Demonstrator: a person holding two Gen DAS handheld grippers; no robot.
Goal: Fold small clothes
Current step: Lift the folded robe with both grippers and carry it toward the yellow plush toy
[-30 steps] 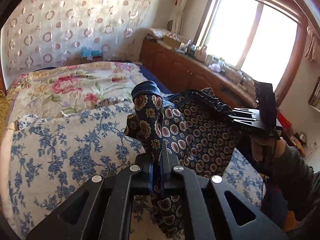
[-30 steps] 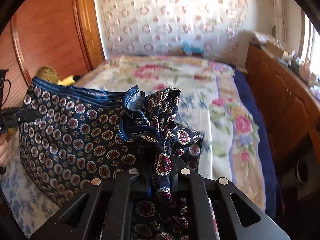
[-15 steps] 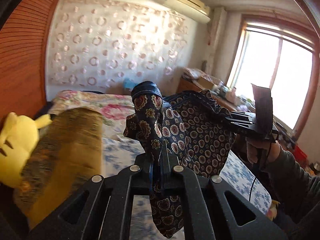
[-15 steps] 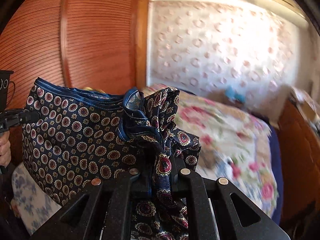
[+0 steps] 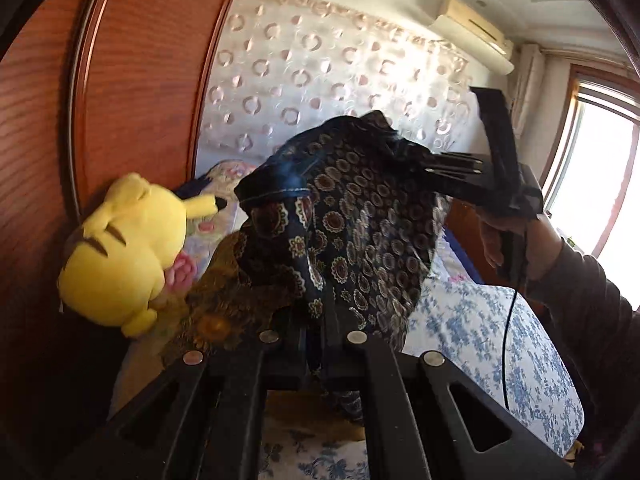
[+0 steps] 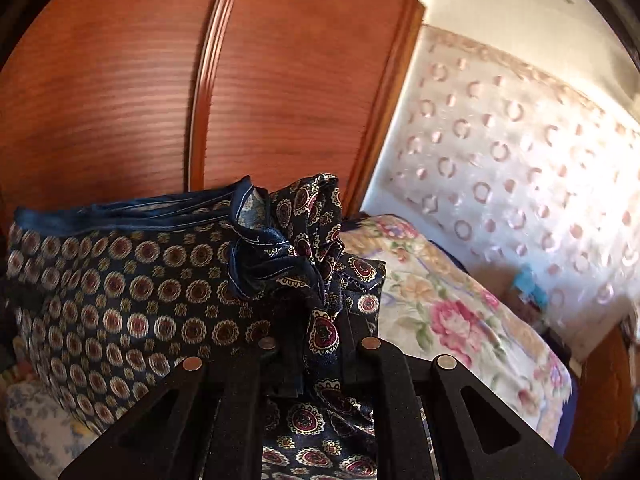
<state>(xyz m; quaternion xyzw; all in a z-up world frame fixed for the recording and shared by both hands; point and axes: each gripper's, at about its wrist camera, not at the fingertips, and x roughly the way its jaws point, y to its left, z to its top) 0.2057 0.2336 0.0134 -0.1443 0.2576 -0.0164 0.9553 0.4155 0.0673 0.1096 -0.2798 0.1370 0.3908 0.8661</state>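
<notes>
Patterned garment (image 6: 132,292) between 2 grippers

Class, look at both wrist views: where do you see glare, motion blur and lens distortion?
Left wrist view: the window is blown out white, the patterned cloth smears slightly, and the wardrobe edges bow. Right wrist view: the dotted wall covering and floral bedspread are streaked by motion blur, with glare at right.

Right tongs (image 5: 430,162) tips buried in the garment (image 5: 360,224); blue object (image 6: 530,284) by the curtain blurred beyond telling.
</notes>
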